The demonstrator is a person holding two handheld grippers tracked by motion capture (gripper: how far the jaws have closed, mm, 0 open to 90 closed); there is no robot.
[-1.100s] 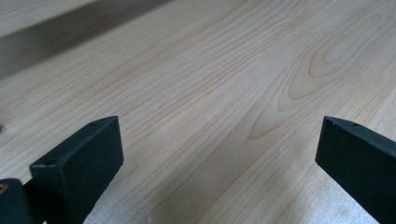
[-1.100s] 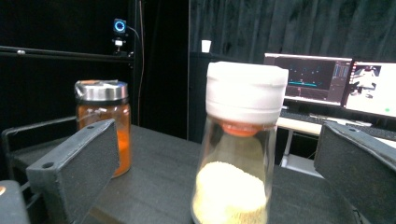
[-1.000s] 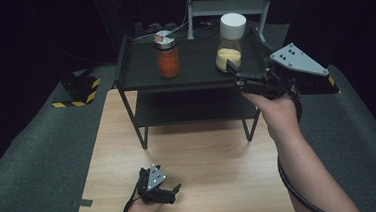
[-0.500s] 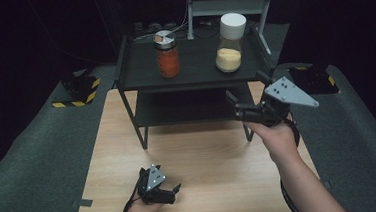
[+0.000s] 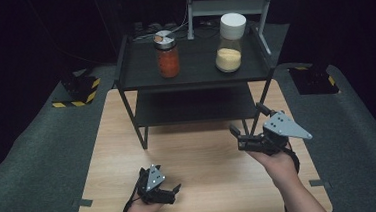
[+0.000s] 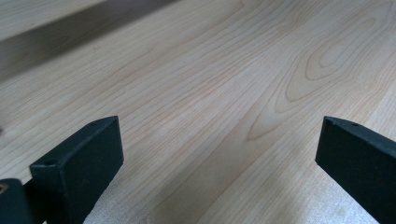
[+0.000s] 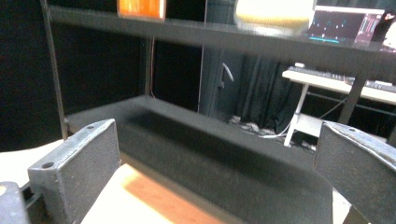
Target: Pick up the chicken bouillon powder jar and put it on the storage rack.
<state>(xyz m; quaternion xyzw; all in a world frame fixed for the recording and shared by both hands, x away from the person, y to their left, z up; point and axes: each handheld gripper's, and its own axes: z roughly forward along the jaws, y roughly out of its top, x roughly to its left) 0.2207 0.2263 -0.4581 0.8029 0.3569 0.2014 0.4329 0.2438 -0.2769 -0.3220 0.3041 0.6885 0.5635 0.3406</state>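
Two jars stand on the top shelf of a black two-tier rack: an orange-filled jar with a metal lid at the left, and a jar of yellow powder with a white lid at the right. My right gripper hovers open over the wooden table in front of the rack's right leg, with nothing between its jaws. Close to the table's front edge my left gripper rests low, open and holding nothing. In the right gripper view, the orange jar and the yellow jar peek in above the lower shelf.
The wooden table lies on grey carpet. A yellow-and-black striped block sits on the floor at the left, a dark box at the right. A metal stand rises behind the rack.
My right gripper has drawn back from the yellow jar on the top shelf, coming down and toward the front of the table. The left gripper has stayed put.
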